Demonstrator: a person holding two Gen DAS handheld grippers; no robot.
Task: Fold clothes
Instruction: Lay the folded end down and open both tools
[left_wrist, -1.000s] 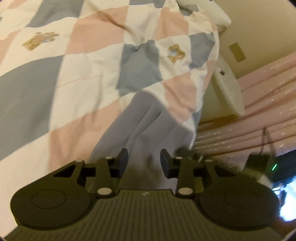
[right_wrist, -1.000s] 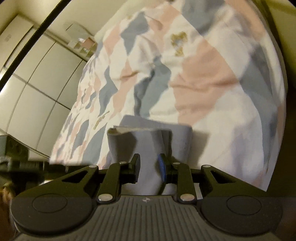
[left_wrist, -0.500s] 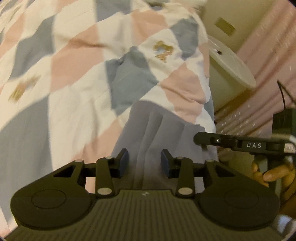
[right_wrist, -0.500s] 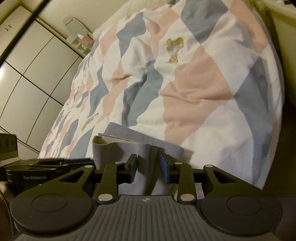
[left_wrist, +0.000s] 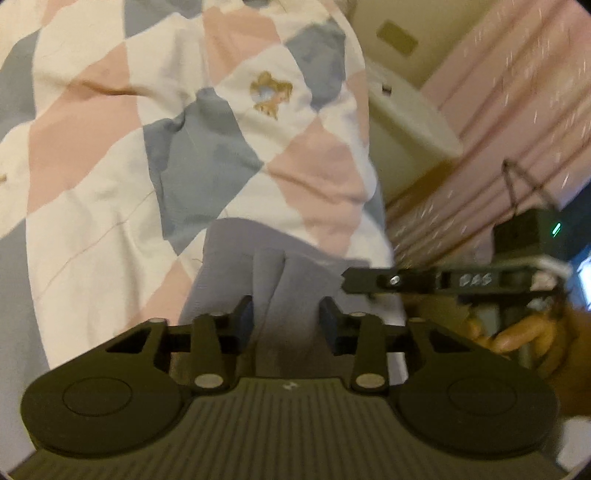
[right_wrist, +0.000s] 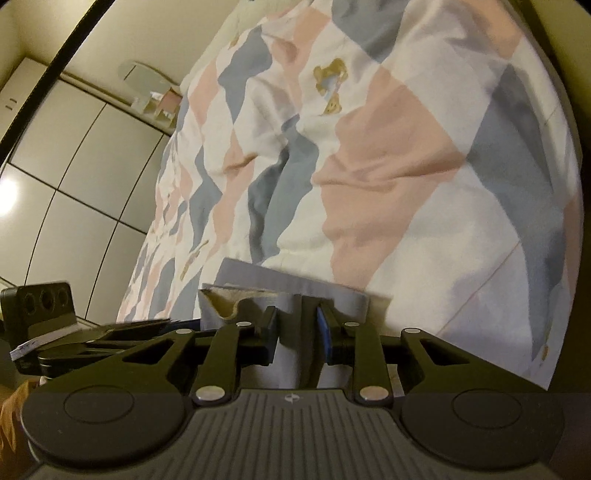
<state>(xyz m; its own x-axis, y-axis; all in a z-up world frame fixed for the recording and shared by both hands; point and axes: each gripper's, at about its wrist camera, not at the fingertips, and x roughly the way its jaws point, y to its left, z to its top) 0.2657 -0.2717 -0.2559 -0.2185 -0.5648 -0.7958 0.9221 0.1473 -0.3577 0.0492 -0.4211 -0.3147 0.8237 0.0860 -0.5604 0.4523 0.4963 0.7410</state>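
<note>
A grey garment (left_wrist: 258, 266) lies folded near the edge of a bed covered by a pink, white and grey diamond quilt (left_wrist: 110, 147). My left gripper (left_wrist: 286, 326) is shut on a bunched fold of it, with cloth filling the space between the fingers. The right gripper's finger (left_wrist: 369, 284) reaches in from the right, held by a hand (left_wrist: 517, 339). In the right wrist view the garment (right_wrist: 332, 291) shows a cream lining at its left corner. My right gripper (right_wrist: 295, 328) is shut on its thick folded edge. The left gripper (right_wrist: 92, 332) shows at the lower left.
The quilt (right_wrist: 406, 184) drops off at the bed's right side. A white bedside unit (left_wrist: 406, 114) and pink curtains (left_wrist: 517, 110) stand beyond that edge. A black device with a green light (left_wrist: 535, 232) sits lower right. Wardrobe doors (right_wrist: 74, 166) line the far side.
Both grippers kept hold of the grey garment while the views swung. The right gripper came into the left wrist view and now sits close beside the left one.
</note>
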